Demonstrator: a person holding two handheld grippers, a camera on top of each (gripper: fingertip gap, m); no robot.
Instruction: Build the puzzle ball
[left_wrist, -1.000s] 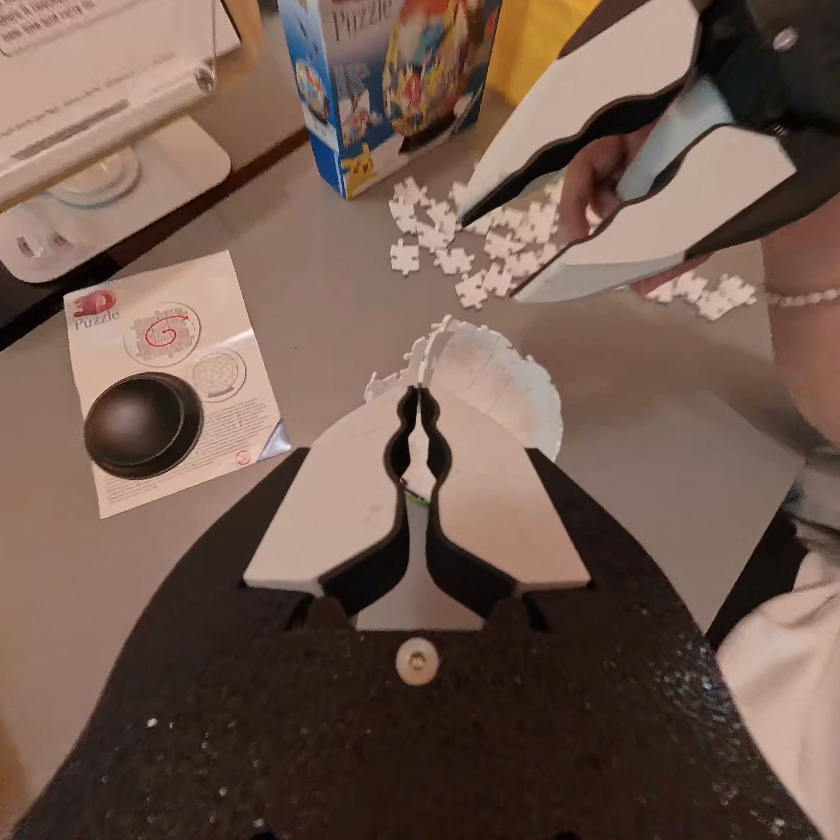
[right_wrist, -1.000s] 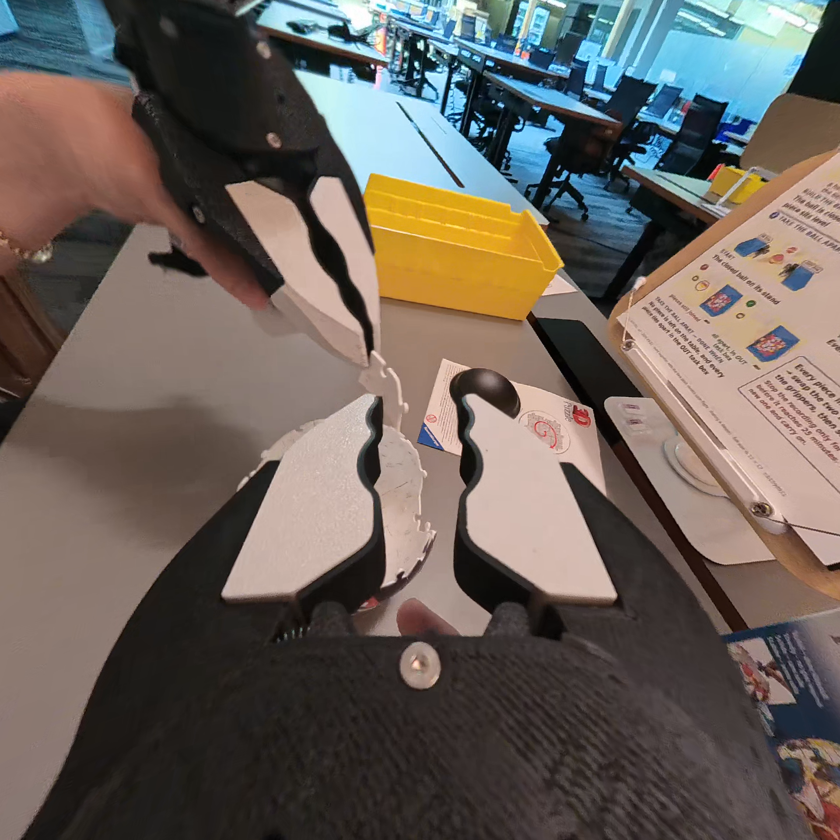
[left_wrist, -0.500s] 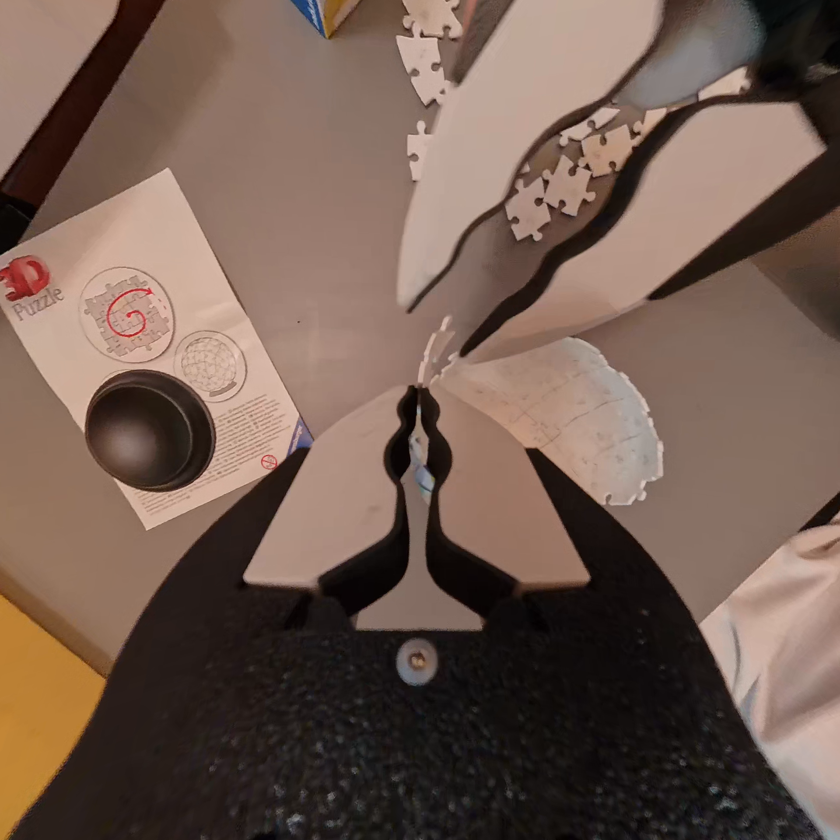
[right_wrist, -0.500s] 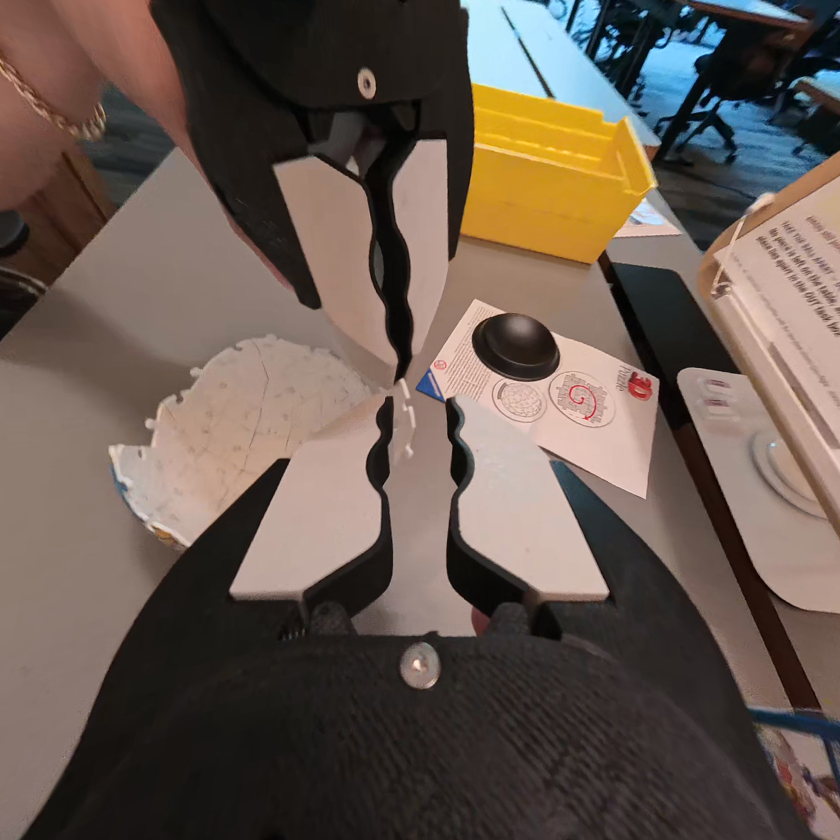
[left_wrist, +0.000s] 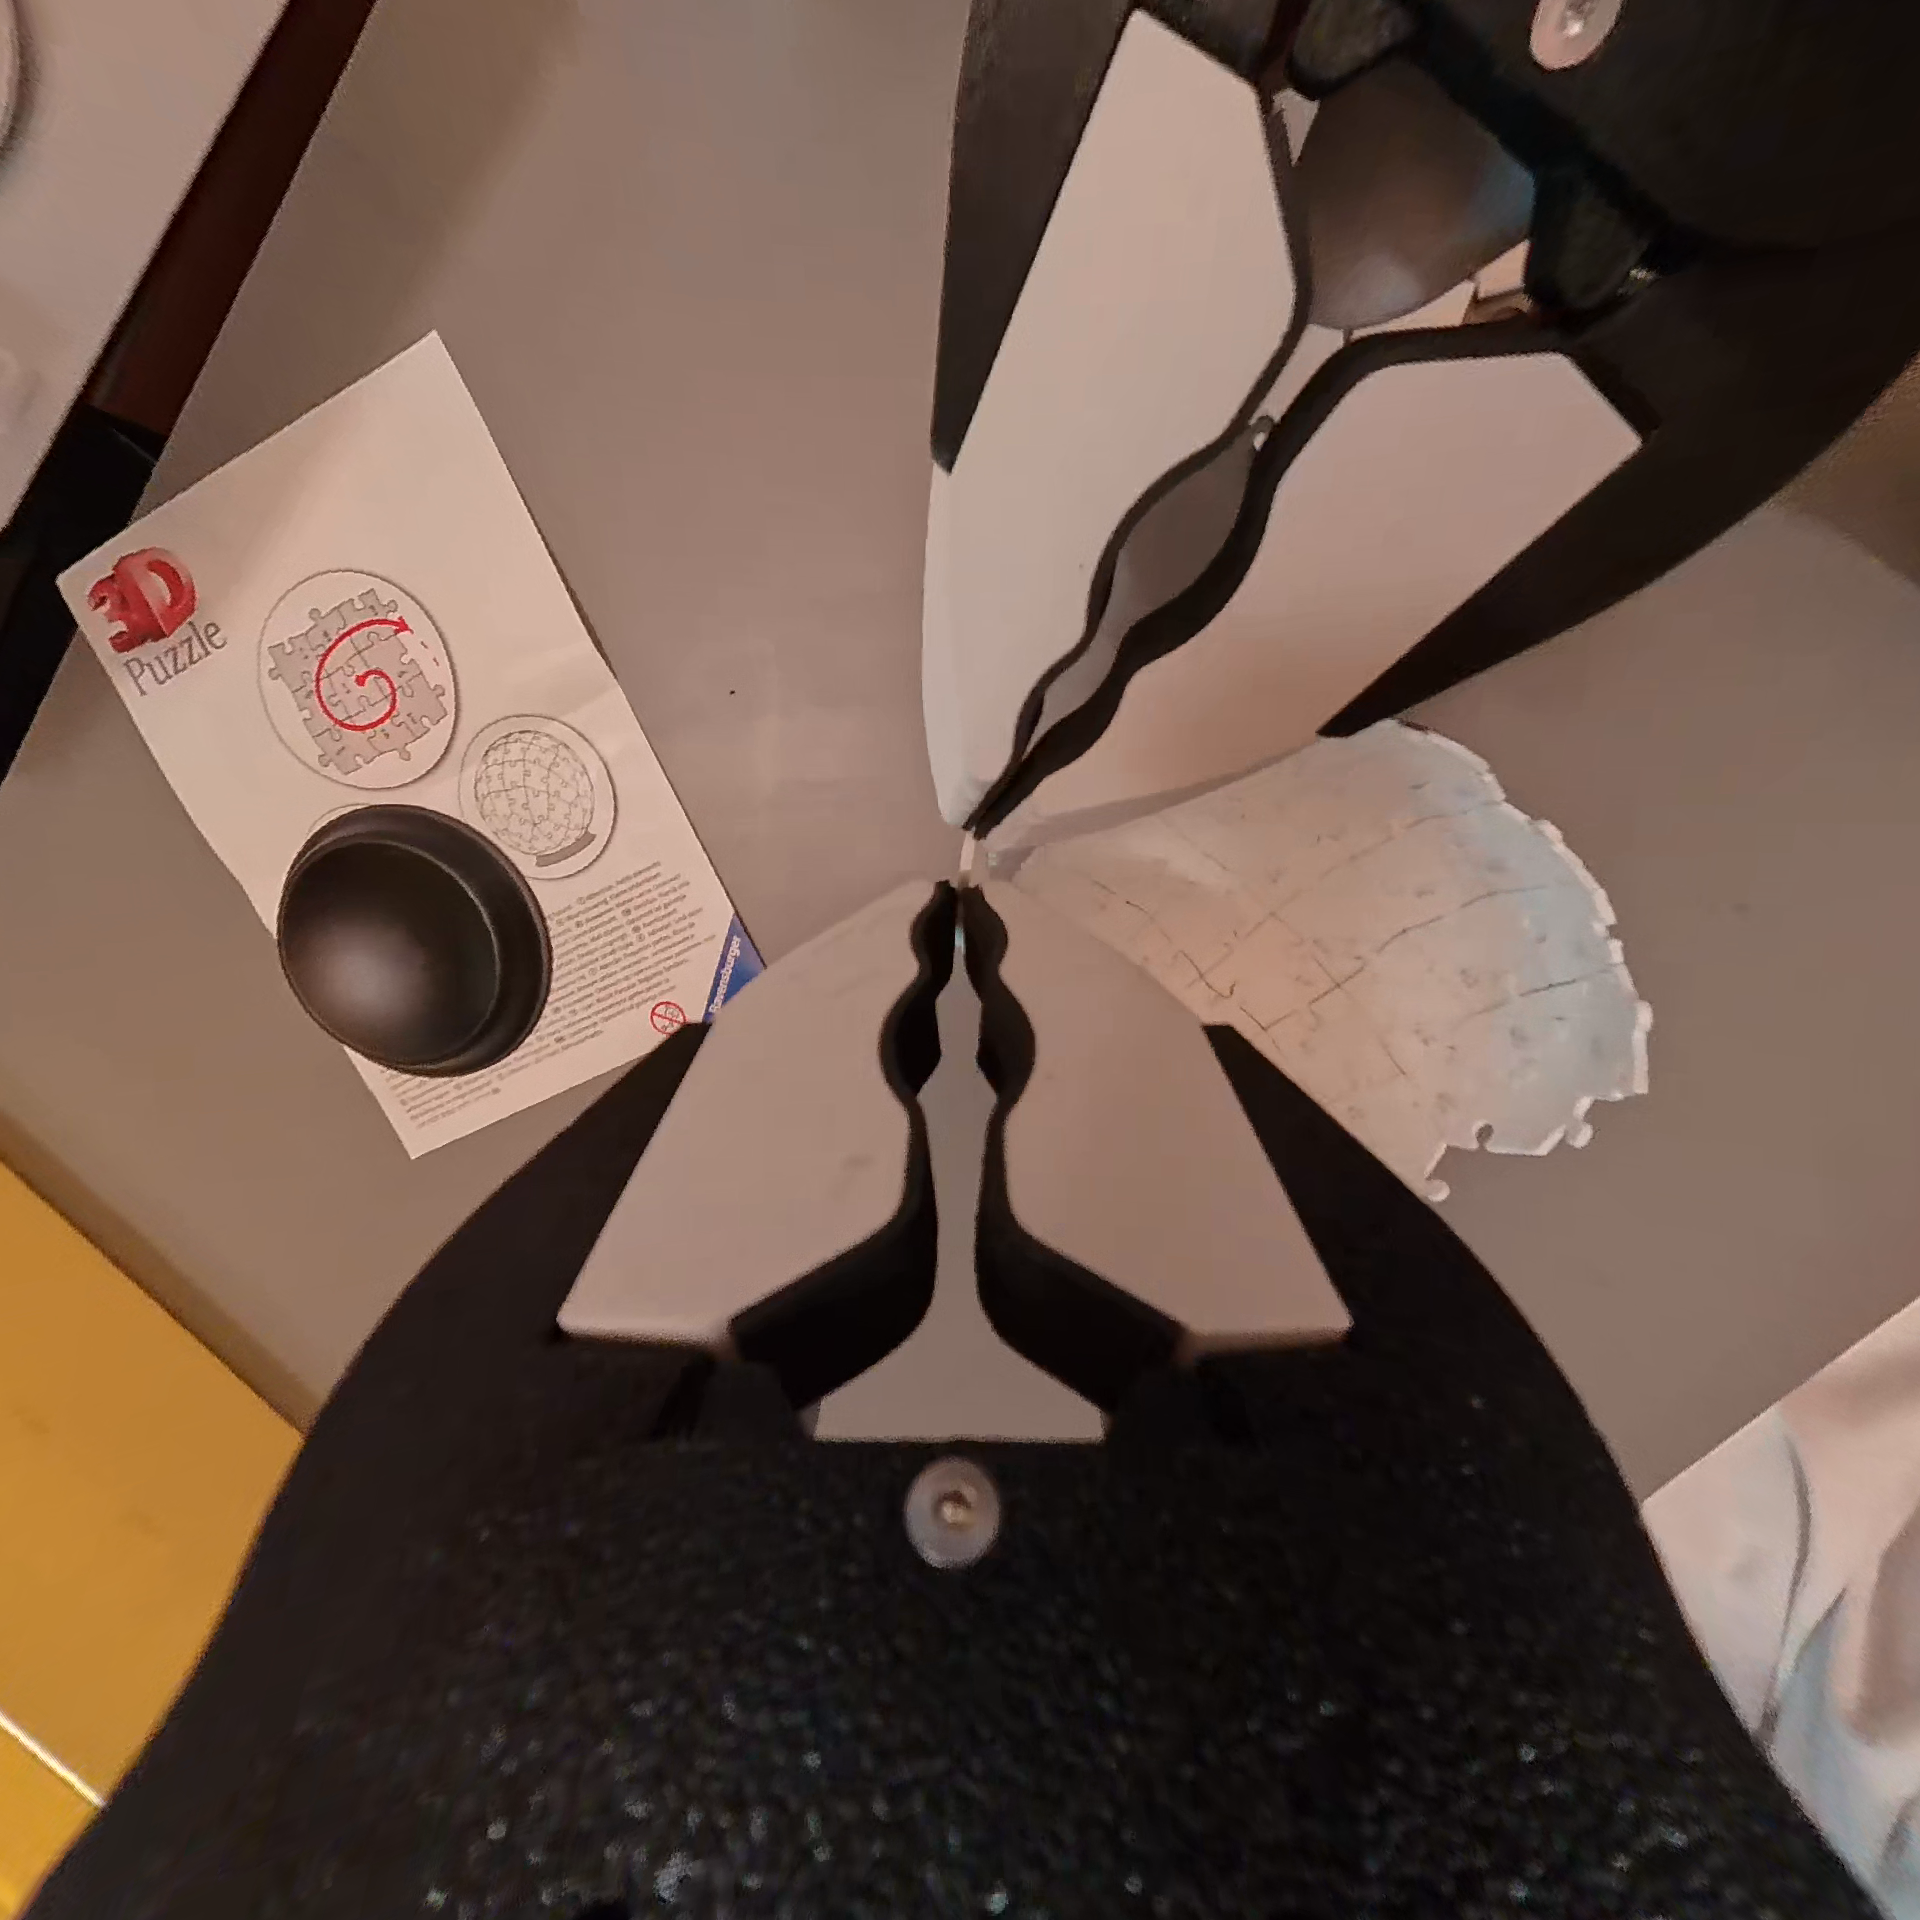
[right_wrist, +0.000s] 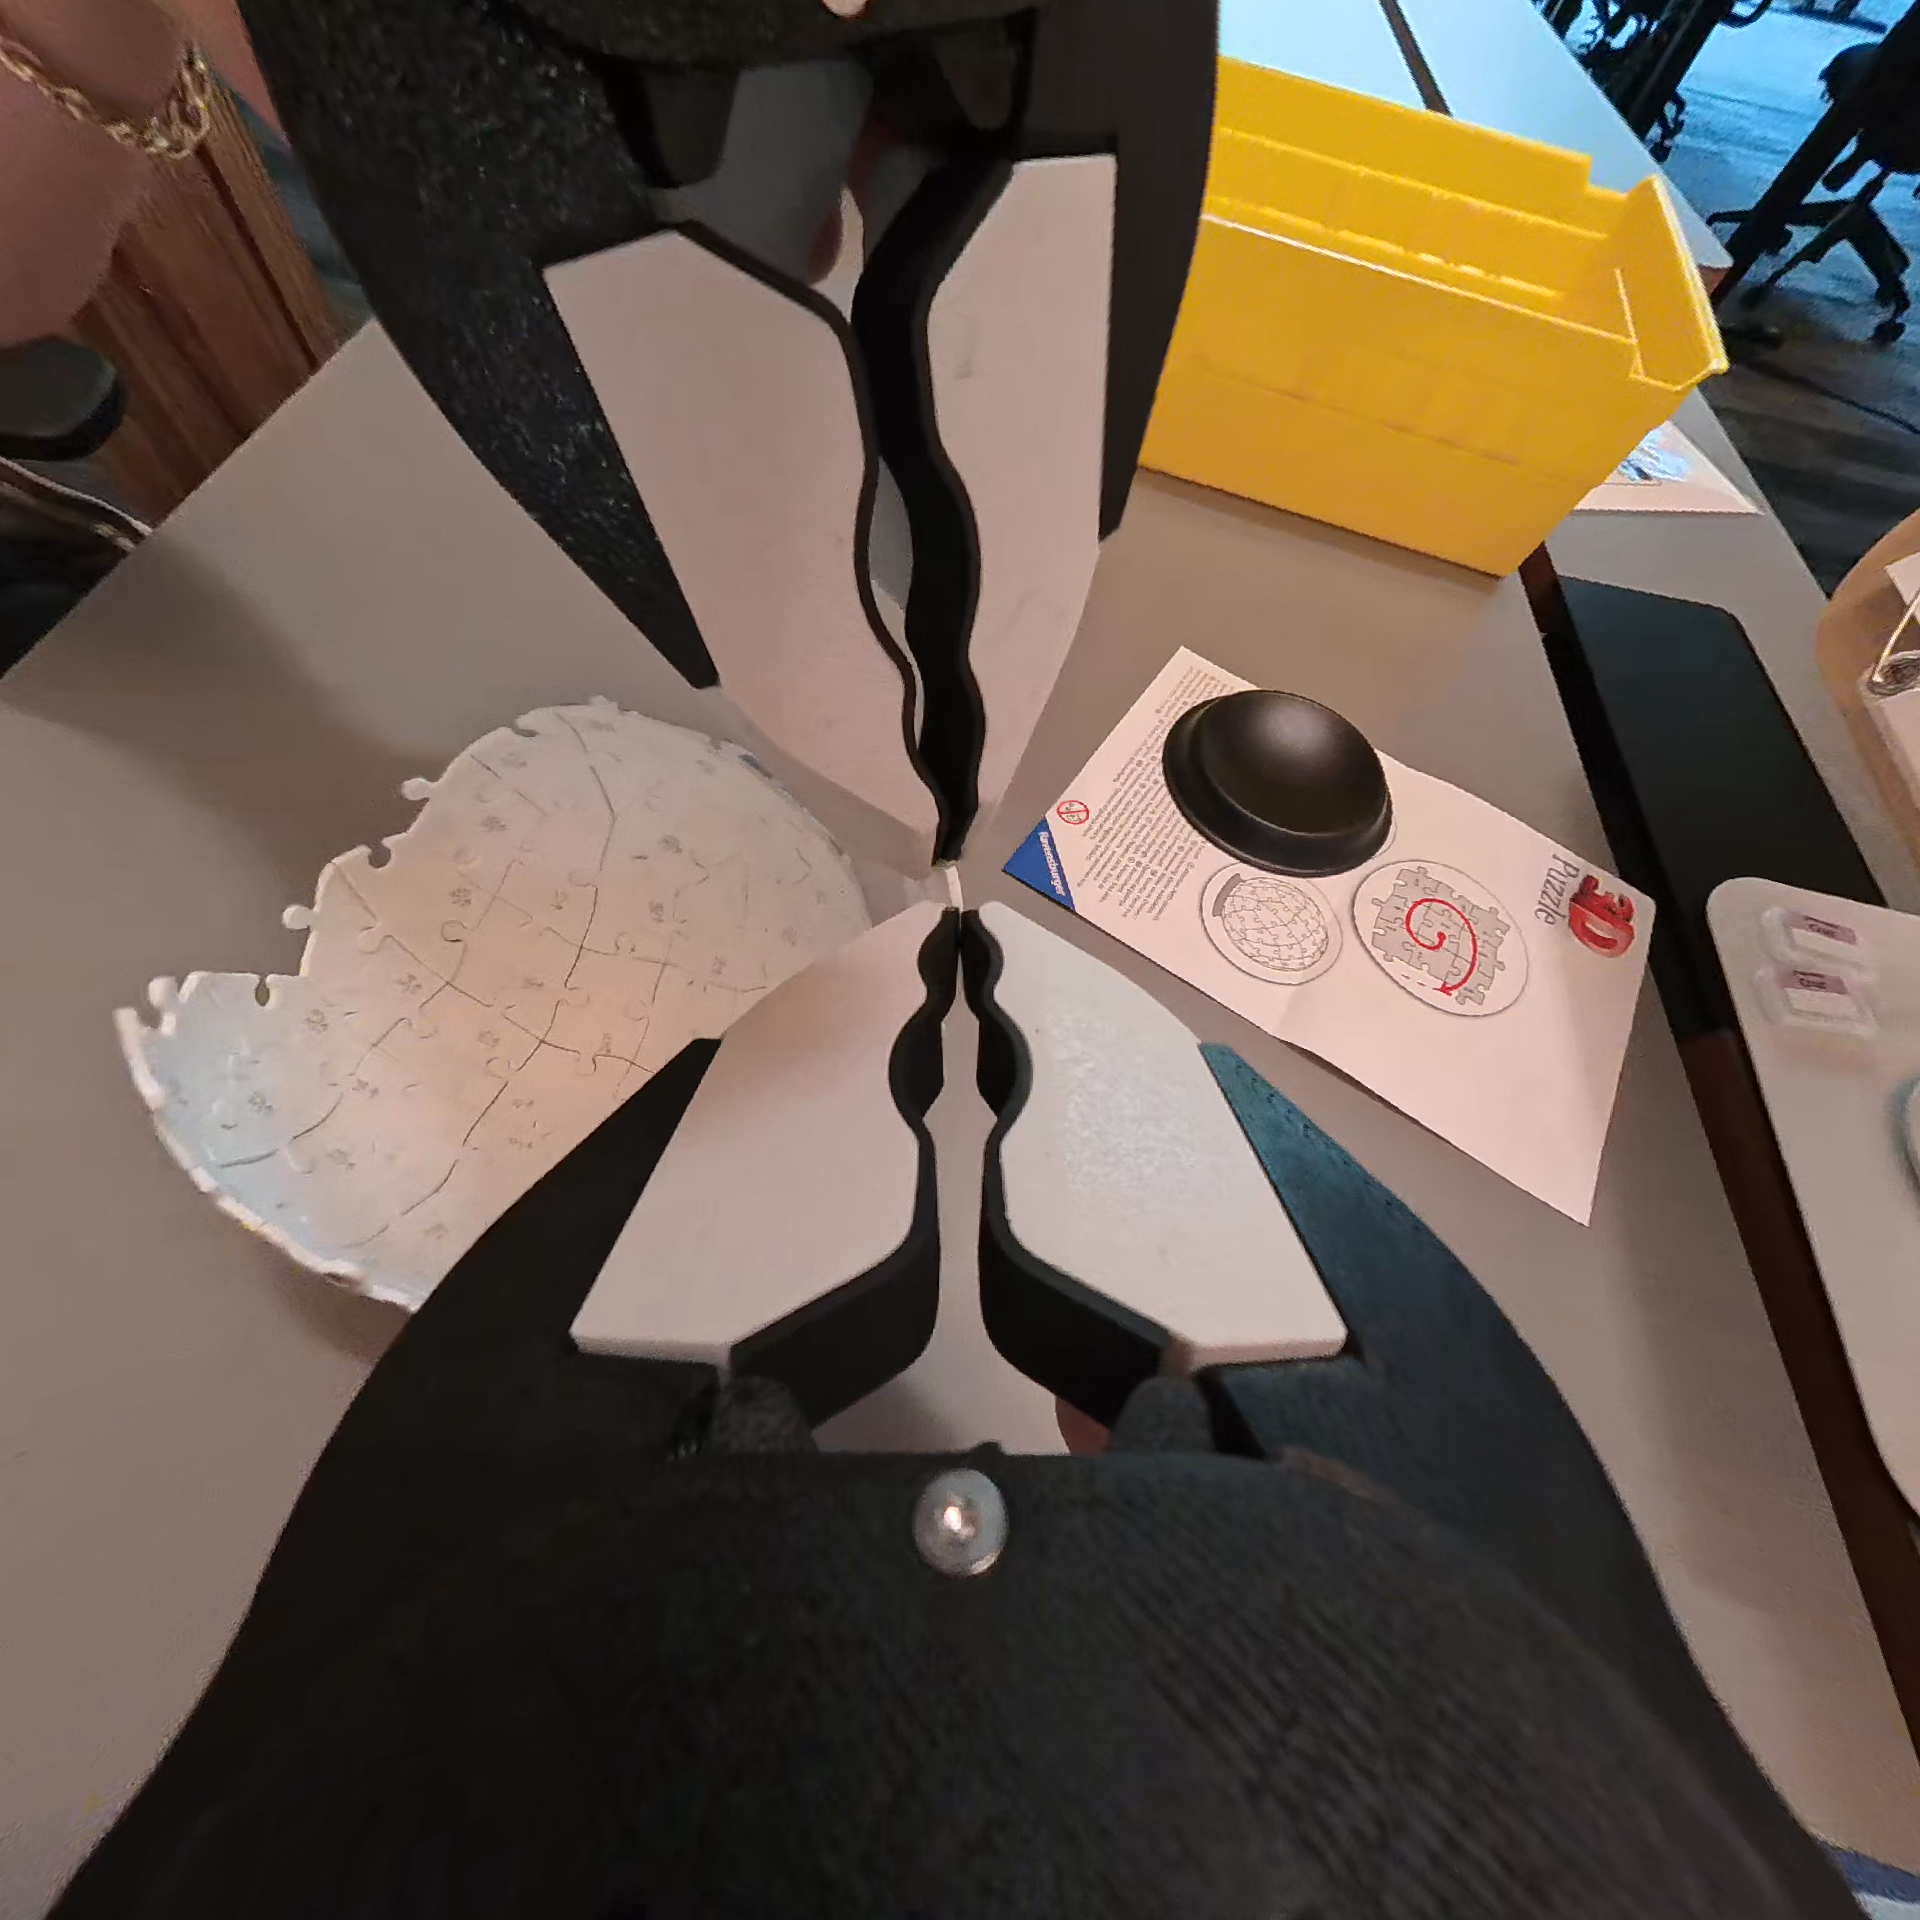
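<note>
My left gripper (left_wrist: 956, 891) is shut on a small white puzzle piece (left_wrist: 968, 857), seen edge-on just past its tips. My right gripper (right_wrist: 954, 916) meets it tip to tip and is shut on the other end of the same piece (right_wrist: 948, 883). The right gripper shows from above in the left wrist view (left_wrist: 982, 816), and the left one shows in the right wrist view (right_wrist: 948, 847). Both hover over the grey table. The white half shell of the puzzle ball (left_wrist: 1351, 956) lies open side up beside the tips; it also shows in the right wrist view (right_wrist: 468, 987).
A paper leaflet (right_wrist: 1403, 935) lies on the table with a black dome-shaped stand (right_wrist: 1276, 784) on it. A yellow bin (right_wrist: 1403, 343) stands behind. A white base plate (right_wrist: 1829, 1039) sits at the right edge. A person's wrist with a bracelet (right_wrist: 125, 104) is at the upper left. Left and right tips are no more than a few centimetres apart.
My right gripper moved in around the piece held by the left gripper and its fingers closed on it. Both grippers tilted downward over the table.
</note>
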